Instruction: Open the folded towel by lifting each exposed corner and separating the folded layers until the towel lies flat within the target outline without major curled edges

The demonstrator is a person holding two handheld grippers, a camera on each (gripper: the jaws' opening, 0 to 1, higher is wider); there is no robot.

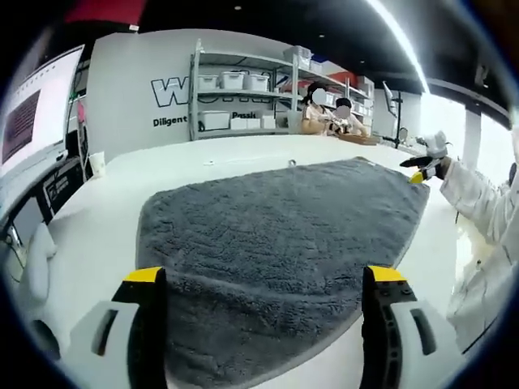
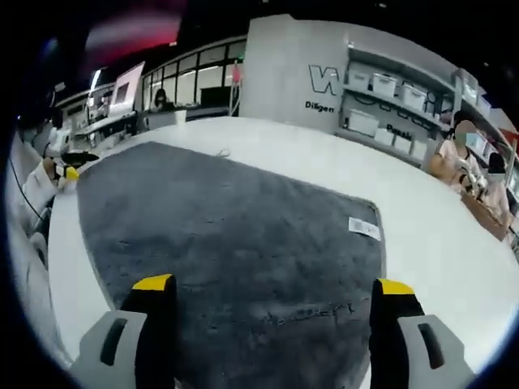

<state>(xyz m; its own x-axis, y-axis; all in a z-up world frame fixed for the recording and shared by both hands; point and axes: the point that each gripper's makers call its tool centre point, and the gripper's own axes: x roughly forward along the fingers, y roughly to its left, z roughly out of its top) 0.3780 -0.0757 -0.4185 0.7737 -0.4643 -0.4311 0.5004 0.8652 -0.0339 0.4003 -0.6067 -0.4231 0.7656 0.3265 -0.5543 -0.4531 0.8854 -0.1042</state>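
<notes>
Towel: grey plush rectangular towel (image 1: 276, 243) spread across the white worktop (image 1: 105, 219), centre frame, long axis running between the grippers.
Left gripper (image 1: 263, 279): jaws apart, empty, over the near edge.
Right gripper (image 2: 268, 288): jaws apart, empty, above the opposite end.

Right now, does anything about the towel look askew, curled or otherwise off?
Nothing stands out. The grey towel lies spread flat on the white table, its edges uncurled as far as visible. A small white label rests near one corner.
</notes>
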